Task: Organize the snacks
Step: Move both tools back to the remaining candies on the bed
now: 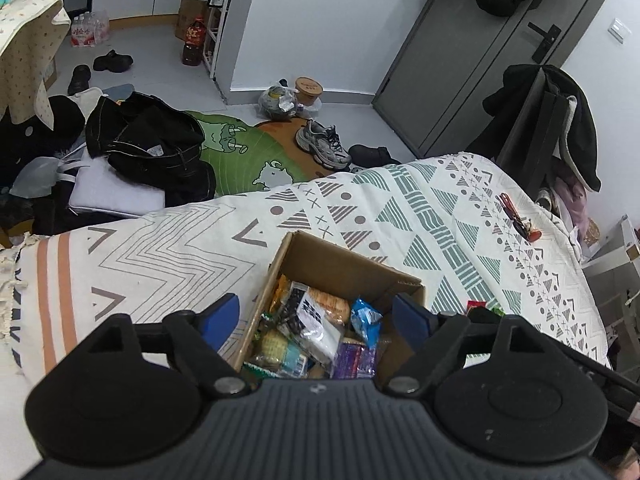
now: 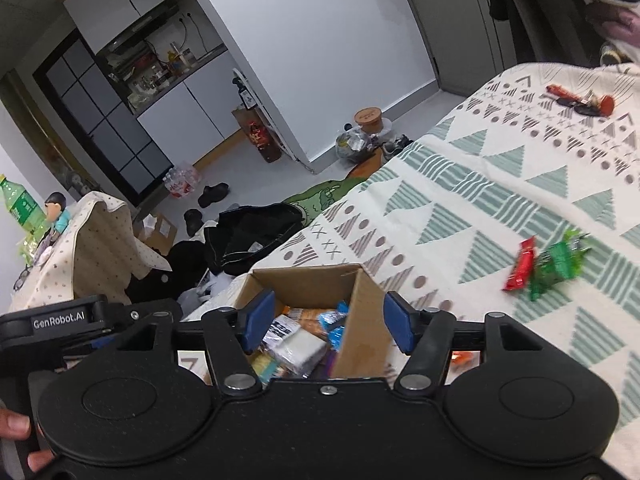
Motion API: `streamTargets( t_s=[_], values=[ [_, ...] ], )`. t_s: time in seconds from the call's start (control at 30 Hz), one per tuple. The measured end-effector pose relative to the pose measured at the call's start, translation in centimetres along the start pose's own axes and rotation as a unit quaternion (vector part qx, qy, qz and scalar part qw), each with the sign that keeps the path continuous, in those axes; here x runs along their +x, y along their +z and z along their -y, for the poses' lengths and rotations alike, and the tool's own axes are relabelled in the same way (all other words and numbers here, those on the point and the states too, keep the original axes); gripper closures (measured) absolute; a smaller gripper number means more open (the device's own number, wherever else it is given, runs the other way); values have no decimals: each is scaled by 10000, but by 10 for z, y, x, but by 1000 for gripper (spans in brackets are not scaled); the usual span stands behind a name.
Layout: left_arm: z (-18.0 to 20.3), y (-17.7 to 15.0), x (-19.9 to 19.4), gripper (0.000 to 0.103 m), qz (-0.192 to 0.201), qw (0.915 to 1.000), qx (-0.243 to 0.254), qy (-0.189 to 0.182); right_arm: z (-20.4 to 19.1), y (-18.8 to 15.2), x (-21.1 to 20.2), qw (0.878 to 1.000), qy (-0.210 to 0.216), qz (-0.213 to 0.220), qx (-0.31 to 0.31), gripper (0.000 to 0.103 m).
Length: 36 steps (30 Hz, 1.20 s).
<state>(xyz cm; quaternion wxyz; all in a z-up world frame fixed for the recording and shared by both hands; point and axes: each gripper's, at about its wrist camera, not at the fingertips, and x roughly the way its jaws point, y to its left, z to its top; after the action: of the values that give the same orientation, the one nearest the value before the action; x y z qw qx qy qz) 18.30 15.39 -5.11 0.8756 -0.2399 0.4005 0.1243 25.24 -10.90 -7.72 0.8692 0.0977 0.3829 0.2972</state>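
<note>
An open cardboard box (image 1: 344,264) sits on the patterned bedspread (image 1: 168,248) with several snack packets inside, among them a blue one (image 1: 365,318) and a black-and-white one (image 1: 310,312). My left gripper (image 1: 316,316) hangs over the box, open, with nothing between its blue pads. My right gripper (image 2: 329,322) is also open above the box (image 2: 362,312); the box's near wall stands between its pads without touching either. A red bar (image 2: 522,264) and green packets (image 2: 560,260) lie loose on the bedspread to the right. An orange wrapper (image 2: 462,357) peeks out behind the right finger.
Keys with red tags (image 2: 580,102) lie at the far side of the bed. Beyond the bed's edge, black clothes (image 1: 148,144), a green rug (image 1: 248,152) and shoes (image 1: 324,144) cover the floor. A grey door (image 1: 460,72) stands at the back. A hand (image 2: 16,424) grips the handle.
</note>
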Motion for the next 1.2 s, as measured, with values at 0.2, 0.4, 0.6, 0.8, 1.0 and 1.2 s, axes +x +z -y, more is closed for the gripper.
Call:
streamTargets(
  t_s=[0.2, 0.4, 0.6, 0.8, 1.0, 1.2],
  values=[
    [14, -6, -13, 13, 54, 9999, 115, -9, 26, 3, -34, 9997, -218, 116, 8, 34],
    [40, -18, -20, 12, 81, 9997, 215, -110, 54, 4, -62, 9989, -414, 204, 70, 29],
    [74, -31, -20, 12, 34, 9988, 428, -223, 78, 6, -79, 9985, -484, 228, 84, 26],
    [105, -43, -17, 12, -36, 9980, 561, -295, 103, 6, -83, 9987, -398, 258, 200, 26],
    [126, -50, -10, 12, 1, 9984, 512, -246, 129, -4, -77, 9980, -325, 300, 442, 29],
    [143, -61, 1, 12, 78, 9983, 554, -172, 149, -10, -69, 9974, -204, 249, 638, 31]
  ],
)
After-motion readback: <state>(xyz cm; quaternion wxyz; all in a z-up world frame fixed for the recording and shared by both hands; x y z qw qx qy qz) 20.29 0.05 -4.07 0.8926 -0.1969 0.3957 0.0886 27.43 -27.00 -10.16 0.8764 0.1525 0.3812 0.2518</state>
